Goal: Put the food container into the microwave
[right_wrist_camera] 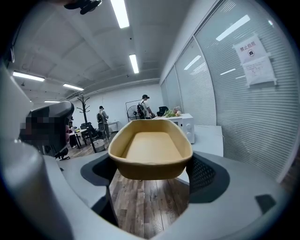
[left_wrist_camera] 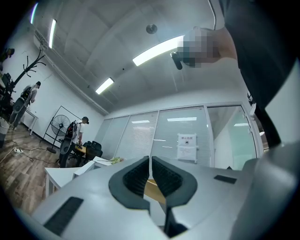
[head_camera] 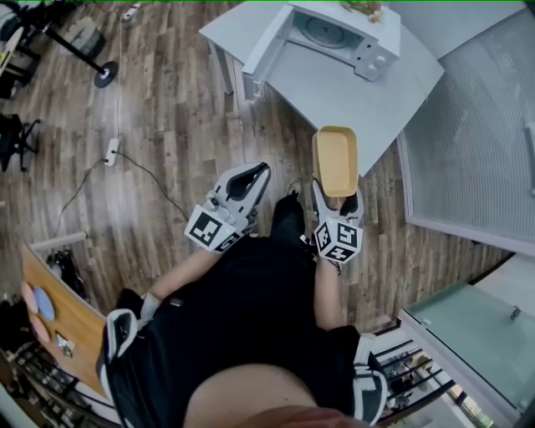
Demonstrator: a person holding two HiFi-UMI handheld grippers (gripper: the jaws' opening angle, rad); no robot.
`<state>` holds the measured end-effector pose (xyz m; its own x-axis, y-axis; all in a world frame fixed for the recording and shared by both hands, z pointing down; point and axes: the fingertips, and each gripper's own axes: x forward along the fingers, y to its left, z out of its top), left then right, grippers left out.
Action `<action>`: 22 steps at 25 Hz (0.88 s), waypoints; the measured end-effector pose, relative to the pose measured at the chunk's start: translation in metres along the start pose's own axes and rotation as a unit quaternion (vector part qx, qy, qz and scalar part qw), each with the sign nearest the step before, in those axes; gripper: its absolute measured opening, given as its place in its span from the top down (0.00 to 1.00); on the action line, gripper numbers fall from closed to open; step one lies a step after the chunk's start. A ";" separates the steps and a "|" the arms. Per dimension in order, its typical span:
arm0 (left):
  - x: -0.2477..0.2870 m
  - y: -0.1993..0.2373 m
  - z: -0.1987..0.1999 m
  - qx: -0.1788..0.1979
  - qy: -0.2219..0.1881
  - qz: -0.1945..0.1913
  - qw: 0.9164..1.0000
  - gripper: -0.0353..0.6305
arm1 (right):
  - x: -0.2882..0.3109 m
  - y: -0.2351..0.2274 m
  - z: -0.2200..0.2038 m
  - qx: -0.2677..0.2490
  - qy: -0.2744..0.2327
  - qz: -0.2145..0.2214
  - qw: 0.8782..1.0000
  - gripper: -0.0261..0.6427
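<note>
A tan, empty food container [head_camera: 334, 159] juts out from my right gripper [head_camera: 335, 197], which is shut on its near end; it hovers over the near edge of the white table [head_camera: 359, 92]. In the right gripper view the container [right_wrist_camera: 151, 147] sits between the dark pads [right_wrist_camera: 206, 173], level and open side up. The white microwave [head_camera: 338, 33] stands at the table's far side with its door [head_camera: 262, 43] swung open to the left and the turntable showing. My left gripper [head_camera: 247, 178] hangs shut and empty over the floor, left of the container. The left gripper view shows its jaws closed [left_wrist_camera: 150, 161].
A glass partition with blinds [head_camera: 476, 134] runs along the right. On the wooden floor to the left lie a power strip with cable [head_camera: 111, 150] and a stand base [head_camera: 105, 75]. A wooden shelf [head_camera: 63, 326] is at lower left. Green items [head_camera: 364, 8] rest on the microwave.
</note>
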<state>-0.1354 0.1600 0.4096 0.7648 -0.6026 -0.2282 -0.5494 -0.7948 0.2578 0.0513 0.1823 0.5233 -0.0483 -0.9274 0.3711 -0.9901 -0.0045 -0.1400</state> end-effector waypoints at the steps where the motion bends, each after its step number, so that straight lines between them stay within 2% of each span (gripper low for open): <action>1: 0.013 0.007 -0.002 0.005 -0.002 0.004 1.000 0.89 | 0.016 -0.008 0.004 -0.001 0.000 0.004 1.000 0.25; 6: 0.094 0.046 -0.016 0.014 -0.001 0.034 0.999 0.89 | 0.102 -0.057 0.036 -0.014 0.006 0.029 0.999 0.25; 15: 0.234 0.090 -0.025 0.027 -0.020 0.093 0.995 0.89 | 0.269 -0.132 0.075 -0.071 0.059 0.092 0.991 0.25; 22: 0.300 0.119 -0.029 0.040 -0.019 0.099 0.994 0.89 | 0.387 -0.152 0.081 -0.083 0.087 0.096 0.988 0.25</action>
<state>0.0386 -0.1129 0.3994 0.6270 -0.7487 -0.2153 -0.7136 -0.6628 0.2267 0.1938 -0.2063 0.6141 -0.2455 -0.8267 0.5062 -0.9676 0.2410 -0.0757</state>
